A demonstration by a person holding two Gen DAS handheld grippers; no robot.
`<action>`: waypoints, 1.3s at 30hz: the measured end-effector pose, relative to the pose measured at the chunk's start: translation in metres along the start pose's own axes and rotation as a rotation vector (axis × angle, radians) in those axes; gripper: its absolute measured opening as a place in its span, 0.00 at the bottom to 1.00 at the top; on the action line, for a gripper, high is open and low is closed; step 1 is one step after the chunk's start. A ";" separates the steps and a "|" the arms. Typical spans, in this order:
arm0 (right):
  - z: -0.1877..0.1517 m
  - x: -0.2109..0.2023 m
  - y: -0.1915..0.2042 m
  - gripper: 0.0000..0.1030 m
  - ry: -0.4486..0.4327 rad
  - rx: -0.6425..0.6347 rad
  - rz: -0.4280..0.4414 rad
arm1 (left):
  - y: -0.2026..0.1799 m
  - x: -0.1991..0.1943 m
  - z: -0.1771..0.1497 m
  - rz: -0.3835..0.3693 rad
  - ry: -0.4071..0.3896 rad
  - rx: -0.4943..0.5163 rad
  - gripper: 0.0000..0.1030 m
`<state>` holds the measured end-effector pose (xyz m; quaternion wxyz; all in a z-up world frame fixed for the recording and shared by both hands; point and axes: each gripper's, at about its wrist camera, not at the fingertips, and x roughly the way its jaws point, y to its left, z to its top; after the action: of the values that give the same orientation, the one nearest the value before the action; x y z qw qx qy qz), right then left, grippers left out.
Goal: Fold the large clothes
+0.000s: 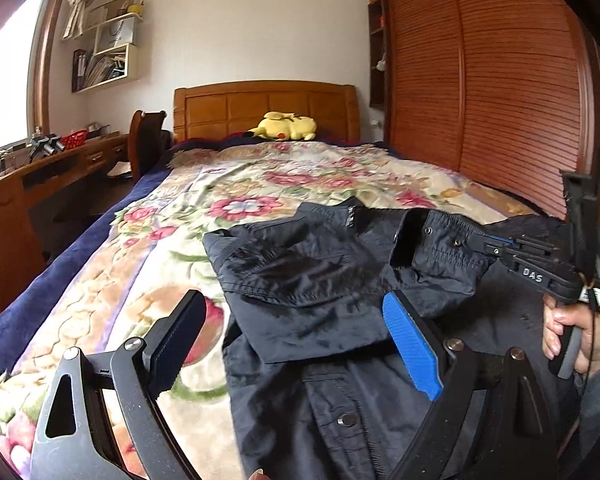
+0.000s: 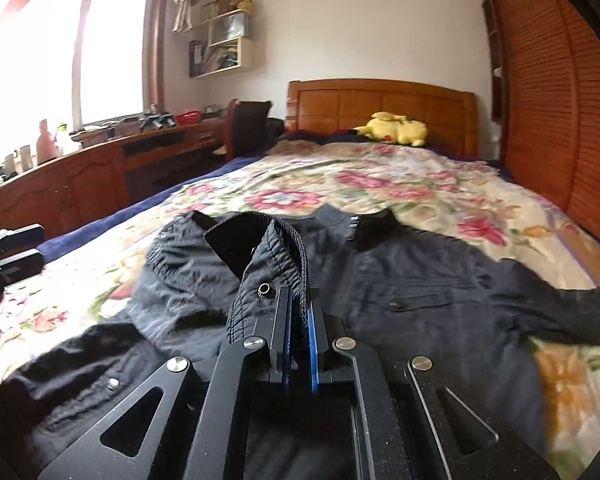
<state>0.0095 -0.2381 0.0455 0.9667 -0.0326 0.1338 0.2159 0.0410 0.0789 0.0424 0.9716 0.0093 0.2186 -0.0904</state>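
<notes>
A dark navy jacket (image 1: pixel 300 276) (image 2: pixel 420 280) lies spread on the floral bedspread (image 1: pixel 236 184) (image 2: pixel 380 184), with one side folded over its front. My right gripper (image 2: pixel 300 300) (image 1: pixel 478 240) is shut on the jacket's elastic sleeve cuff (image 2: pixel 268 252) (image 1: pixel 440 240) and holds it raised over the body of the jacket. A hand (image 1: pixel 568 328) grips that gripper's handle. My left gripper (image 1: pixel 296 340) hangs open above the jacket's near part, nothing between its blue pads (image 1: pixel 412 344). It also shows at the left edge of the right wrist view, left gripper (image 2: pixel 12 252).
A yellow plush toy (image 1: pixel 286 126) (image 2: pixel 396 128) rests by the wooden headboard (image 1: pixel 260 108). Louvered wardrobe doors (image 1: pixel 480 80) run along the bed's right side. A wooden desk (image 1: pixel 40 172) and chair (image 1: pixel 144 140) stand to the left under the window.
</notes>
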 end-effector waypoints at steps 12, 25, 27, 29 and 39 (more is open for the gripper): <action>-0.009 -0.026 -0.012 0.06 -0.036 0.050 -0.131 | -0.024 0.012 0.003 -0.060 0.026 -0.003 0.88; -0.011 -0.034 -0.024 0.06 0.027 0.107 -0.192 | -0.063 0.039 0.001 -0.099 0.051 0.016 0.88; -0.012 -0.040 -0.029 0.06 0.034 0.107 -0.209 | -0.067 0.045 0.000 -0.109 0.059 0.015 0.88; -0.012 -0.047 -0.035 0.06 0.040 0.133 -0.190 | -0.073 0.053 -0.001 -0.113 0.072 0.018 0.88; -0.015 -0.050 -0.048 0.62 0.123 0.161 -0.187 | -0.101 0.071 -0.009 -0.124 0.104 0.052 0.88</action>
<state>-0.0170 -0.3036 0.0449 0.9721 0.0195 0.2058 0.1109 0.0818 -0.0326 0.0061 0.9509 0.0257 0.2665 -0.1553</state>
